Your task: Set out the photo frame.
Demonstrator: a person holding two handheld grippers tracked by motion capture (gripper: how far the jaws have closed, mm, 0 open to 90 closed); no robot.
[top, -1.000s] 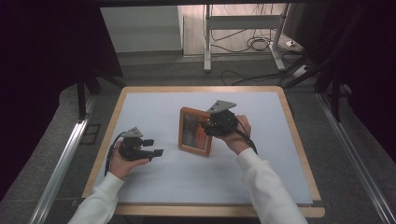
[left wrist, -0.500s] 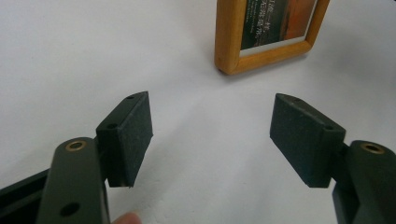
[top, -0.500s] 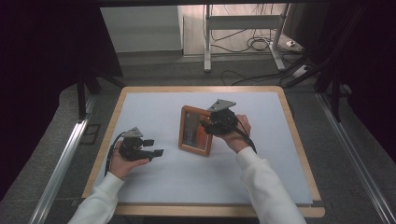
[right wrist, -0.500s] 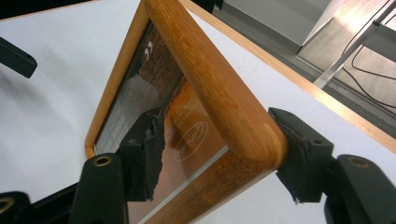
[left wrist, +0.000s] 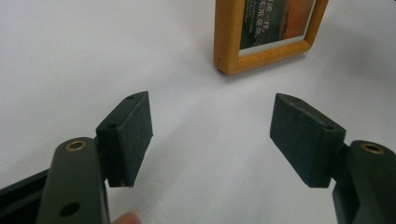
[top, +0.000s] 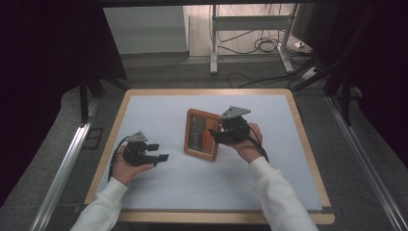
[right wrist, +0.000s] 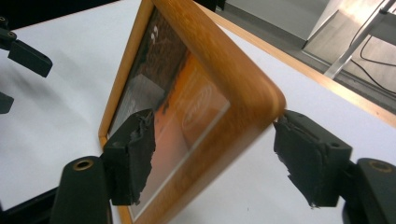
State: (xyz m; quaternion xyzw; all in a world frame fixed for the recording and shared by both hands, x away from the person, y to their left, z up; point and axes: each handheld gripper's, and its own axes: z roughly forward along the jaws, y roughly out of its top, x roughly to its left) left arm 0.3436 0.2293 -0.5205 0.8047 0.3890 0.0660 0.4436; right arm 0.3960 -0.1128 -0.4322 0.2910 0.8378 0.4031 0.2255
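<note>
My right gripper point(top: 215, 133) has its jaws on either side of the right-hand edge of the wooden picture frame point(top: 202, 134). In the right gripper view point(right wrist: 212, 163) one pad point(right wrist: 135, 154) lies against the glass front and the other sits just behind the wooden edge; I cannot tell whether that rear pad is pressing on the wood or only beside it. The frame point(right wrist: 187, 112) stands tilted, its lower end on the table point(top: 298, 144) and its picture side turned toward my left.

My left gripper point(top: 156, 152) rests in my left hand low over the table, well apart from the frame, jaws spread wide with nothing between them. In the left gripper view point(left wrist: 212, 135) the pads point(left wrist: 135, 135) frame bare white surface, and the bottom corner of the frame point(left wrist: 261, 42) stands beyond them.

The table top is a pale, matte sheet bordered by a light wooden rim point(top: 308, 159). I see nothing else on it besides the frame. Both my sleeves are white.

Around the table the floor is grey carpet point(top: 159, 72), with a metal rail point(top: 67, 163) running along the left side. Beyond the far edge stands a light metal stand point(top: 250, 29) on a paler floor with black cables point(top: 262, 45) coiled under it. Both sides of the room are dark.
</note>
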